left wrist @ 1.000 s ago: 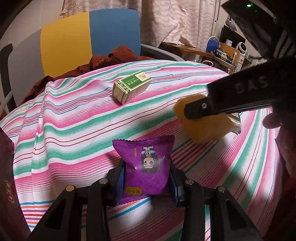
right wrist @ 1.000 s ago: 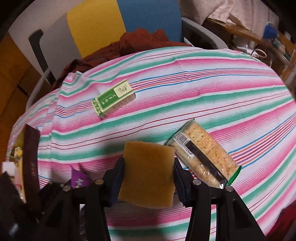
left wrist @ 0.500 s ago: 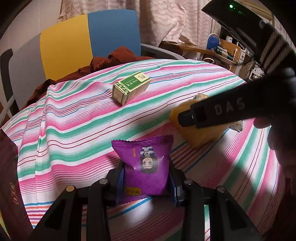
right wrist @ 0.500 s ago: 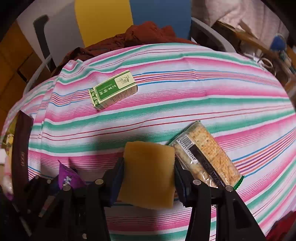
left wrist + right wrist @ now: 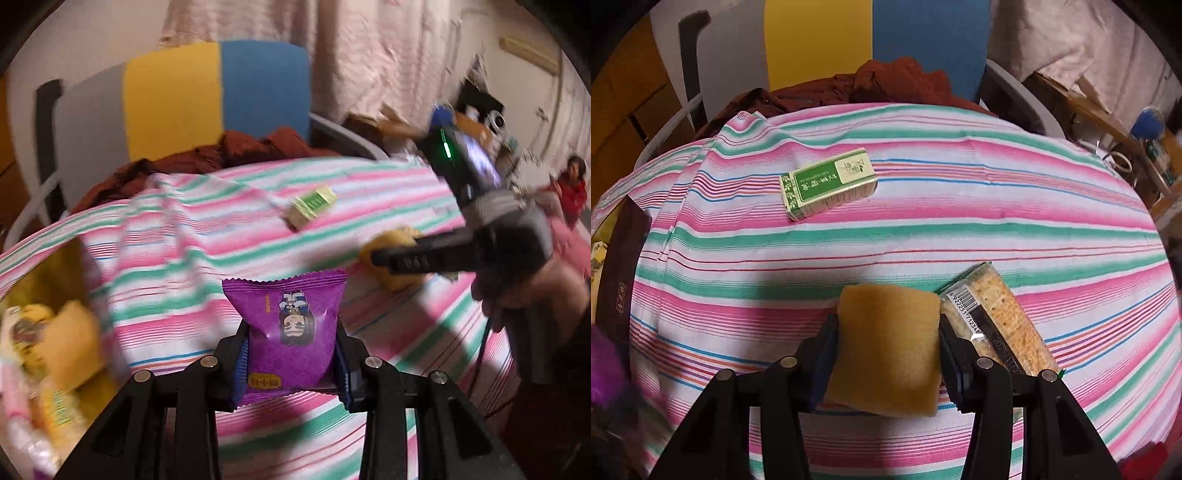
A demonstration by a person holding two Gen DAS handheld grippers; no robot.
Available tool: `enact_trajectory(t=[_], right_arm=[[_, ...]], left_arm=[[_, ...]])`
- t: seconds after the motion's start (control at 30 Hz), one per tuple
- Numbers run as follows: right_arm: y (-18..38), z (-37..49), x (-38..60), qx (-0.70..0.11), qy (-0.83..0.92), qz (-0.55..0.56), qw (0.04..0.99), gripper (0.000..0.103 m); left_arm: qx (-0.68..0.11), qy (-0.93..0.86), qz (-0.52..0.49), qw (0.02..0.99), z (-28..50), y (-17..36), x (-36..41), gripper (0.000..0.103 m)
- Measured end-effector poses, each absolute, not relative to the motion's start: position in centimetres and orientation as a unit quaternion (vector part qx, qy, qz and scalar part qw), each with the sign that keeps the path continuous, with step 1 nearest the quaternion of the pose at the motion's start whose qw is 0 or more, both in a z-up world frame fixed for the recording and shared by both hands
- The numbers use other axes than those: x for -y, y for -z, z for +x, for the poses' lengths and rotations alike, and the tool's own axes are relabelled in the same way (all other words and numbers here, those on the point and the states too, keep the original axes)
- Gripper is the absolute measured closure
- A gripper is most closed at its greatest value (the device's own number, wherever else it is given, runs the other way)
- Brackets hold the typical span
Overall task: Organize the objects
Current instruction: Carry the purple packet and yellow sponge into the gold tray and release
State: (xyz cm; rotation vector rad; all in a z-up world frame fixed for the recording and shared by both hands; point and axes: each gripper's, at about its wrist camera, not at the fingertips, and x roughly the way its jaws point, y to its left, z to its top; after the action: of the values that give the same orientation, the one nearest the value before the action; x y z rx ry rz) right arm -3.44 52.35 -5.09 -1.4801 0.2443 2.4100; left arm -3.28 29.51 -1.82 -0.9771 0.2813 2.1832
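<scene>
Left wrist view: a purple snack packet (image 5: 291, 328) with crimped, zigzag ends and a small cartoon figure printed on its front sits pinched between the two fingers of the left claw (image 5: 291, 354), lifted above the striped cloth (image 5: 177, 258) that covers the desk. In the right wrist view, the right claw (image 5: 886, 343) is closed on a flat, tan-yellow sponge-like square (image 5: 886, 347), held above the same cloth. Just to its right lies a clear-wrapped cracker pack (image 5: 1004, 321) with a barcode, flat on the cloth. Farther back a green and cream box (image 5: 829, 188) lies on its side, well apart from both. At the left edge the left wrist view shows blurred yellow packets (image 5: 55, 343).
</scene>
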Motion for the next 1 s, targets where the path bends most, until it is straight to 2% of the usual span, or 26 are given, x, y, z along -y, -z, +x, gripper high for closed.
enact_trajectory(t=[0.27,0.53,1.0], right_arm=[[3.8,-3.1,-51.8,-0.088,-0.856,-0.487,0.147,0.052],[0.9,-3.4,-48.0,-0.099,-0.875,-0.463,0.104,0.052],[-4.0,-12.1,-29.6,-0.114,-0.882,-0.446,-0.099,0.052]], left_arm=[[-0.059,-0.896,-0.346,0.271,-5.0,-2.2,-19.1,0.066],[-0.013,-0.911,-0.379,0.163,-6.5,-0.6,-9.3,0.066],[0.006,-0.896,-0.406,0.18,-5.8,1.7,-8.2,0.066]])
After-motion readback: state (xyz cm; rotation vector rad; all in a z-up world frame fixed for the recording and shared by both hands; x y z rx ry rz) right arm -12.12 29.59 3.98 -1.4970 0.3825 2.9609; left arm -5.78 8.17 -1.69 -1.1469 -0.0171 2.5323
